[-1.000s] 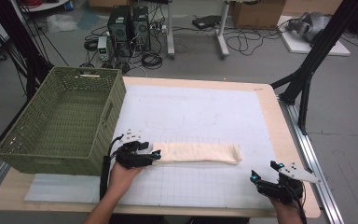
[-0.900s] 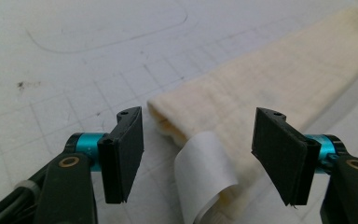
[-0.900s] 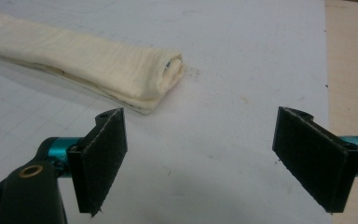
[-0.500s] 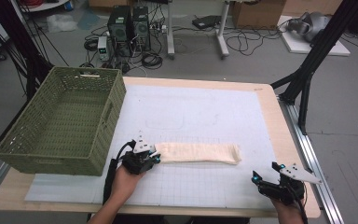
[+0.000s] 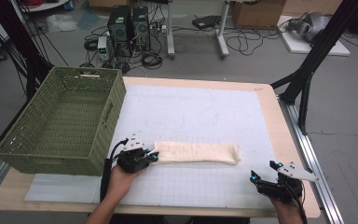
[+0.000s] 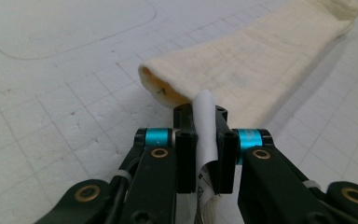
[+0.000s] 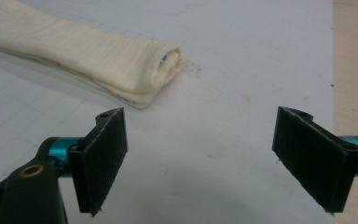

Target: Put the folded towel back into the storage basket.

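Observation:
A long folded cream cloth lies across the white gridded mat, left to right. My left gripper is at the cloth's left end. In the left gripper view it is shut on a white label strip that comes off the cloth, with the folded end just beyond the jaws. My right gripper rests near the table's front right, apart from the cloth. Its jaws stand wide open with nothing between them, and the cloth's other end lies ahead to the left.
A green woven basket stands on the table's left side, just behind my left hand. The wooden table edge runs along the right. Beyond the table, the floor holds cables, computer cases and black frame legs.
My left gripper has edged a little right onto the cloth's left end and looks more closed up. The cloth and my right gripper have stayed put.

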The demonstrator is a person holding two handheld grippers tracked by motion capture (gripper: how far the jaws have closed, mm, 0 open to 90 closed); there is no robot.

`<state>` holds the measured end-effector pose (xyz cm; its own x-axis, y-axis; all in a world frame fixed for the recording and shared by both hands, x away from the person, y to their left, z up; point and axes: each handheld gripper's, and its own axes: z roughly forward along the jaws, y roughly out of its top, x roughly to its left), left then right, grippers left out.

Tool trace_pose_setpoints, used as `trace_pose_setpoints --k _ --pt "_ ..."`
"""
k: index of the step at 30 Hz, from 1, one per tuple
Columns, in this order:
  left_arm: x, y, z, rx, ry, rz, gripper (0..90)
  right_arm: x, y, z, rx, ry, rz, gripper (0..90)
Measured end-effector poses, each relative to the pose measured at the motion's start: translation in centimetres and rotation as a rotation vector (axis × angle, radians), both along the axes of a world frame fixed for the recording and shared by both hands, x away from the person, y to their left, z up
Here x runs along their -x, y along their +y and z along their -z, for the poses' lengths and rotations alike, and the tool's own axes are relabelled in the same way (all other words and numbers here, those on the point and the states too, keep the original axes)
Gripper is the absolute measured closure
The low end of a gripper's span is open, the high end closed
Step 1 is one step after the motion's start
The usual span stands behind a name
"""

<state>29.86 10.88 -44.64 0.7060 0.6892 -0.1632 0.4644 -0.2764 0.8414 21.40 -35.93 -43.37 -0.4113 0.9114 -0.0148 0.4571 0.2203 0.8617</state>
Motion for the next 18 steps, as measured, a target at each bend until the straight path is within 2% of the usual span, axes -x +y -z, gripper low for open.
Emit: trace_pose_setpoints --k 4,7,11,12,15,18 --pt "0.1 0.2 -0.1 0.026 -0.014 0.004 82.3 0.0 0.1 -0.2 -0.009 -0.016 0.01 16.4" --pt "0.1 0.4 -0.3 0.043 -0.028 0.012 82.4 -0.5 0.6 -0.2 -0.025 0.005 -0.011 16.4" --pt "0.1 0.7 -0.4 0.078 -0.05 0.02 82.4 -1.2 1.4 -0.3 -0.024 -0.005 -0.041 16.4" --pt "0.1 0.8 -0.5 0.075 -0.052 0.023 82.4 -1.7 2.1 -0.3 -0.021 -0.006 -0.066 16.4" --pt "0.3 0.7 -0.5 0.089 -0.055 0.023 82.3 -2.2 3.2 0.0 0.004 0.019 -0.108 16.5" --pt "0.3 0.8 -0.6 0.093 -0.061 0.024 82.3 -2.8 4.0 -0.2 -0.026 0.015 -0.126 16.5"
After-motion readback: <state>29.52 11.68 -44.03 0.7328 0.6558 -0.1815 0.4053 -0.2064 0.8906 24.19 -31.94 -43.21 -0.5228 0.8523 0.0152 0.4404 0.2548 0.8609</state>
